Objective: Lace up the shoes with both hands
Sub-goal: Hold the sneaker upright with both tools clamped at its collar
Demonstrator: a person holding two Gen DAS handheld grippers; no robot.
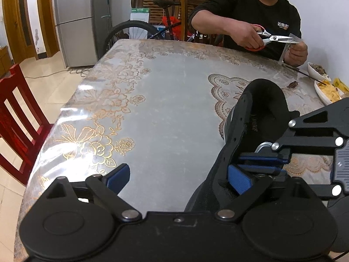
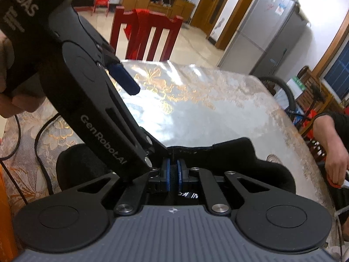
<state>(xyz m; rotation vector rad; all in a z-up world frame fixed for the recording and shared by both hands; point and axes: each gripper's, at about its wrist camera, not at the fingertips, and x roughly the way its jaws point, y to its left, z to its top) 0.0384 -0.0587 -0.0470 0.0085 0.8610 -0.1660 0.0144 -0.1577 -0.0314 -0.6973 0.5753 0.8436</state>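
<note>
One shoe (image 1: 257, 118) between both grippers

Table (image 1: 165, 113) left of shoe (image 1: 259, 118) open; dishes (image 1: 322, 87) crowd right edge
</note>
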